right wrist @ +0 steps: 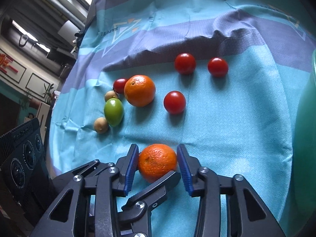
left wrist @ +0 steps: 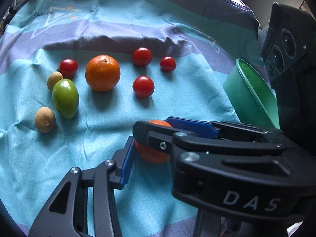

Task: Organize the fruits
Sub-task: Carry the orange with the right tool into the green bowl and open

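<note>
A small orange mandarin (right wrist: 157, 162) lies on the teal cloth between the blue pads of my right gripper (right wrist: 158, 165); the pads touch or nearly touch its sides. In the left wrist view the same mandarin (left wrist: 152, 154) sits between blue pads, half hidden by a black finger. Only one left finger (left wrist: 126, 162) shows clearly, so the left gripper's state is unclear. A larger orange (left wrist: 102, 73), several red tomatoes (left wrist: 143, 86), a green fruit (left wrist: 65, 98) and two brown longans (left wrist: 45, 119) lie farther back. A green bowl (left wrist: 254, 92) stands at right.
The teal and purple cloth (left wrist: 177, 98) has a raised fold behind the fruit. The green bowl also shows at the right edge of the right wrist view (right wrist: 306, 118). The table edge runs along the left of that view, with a room beyond.
</note>
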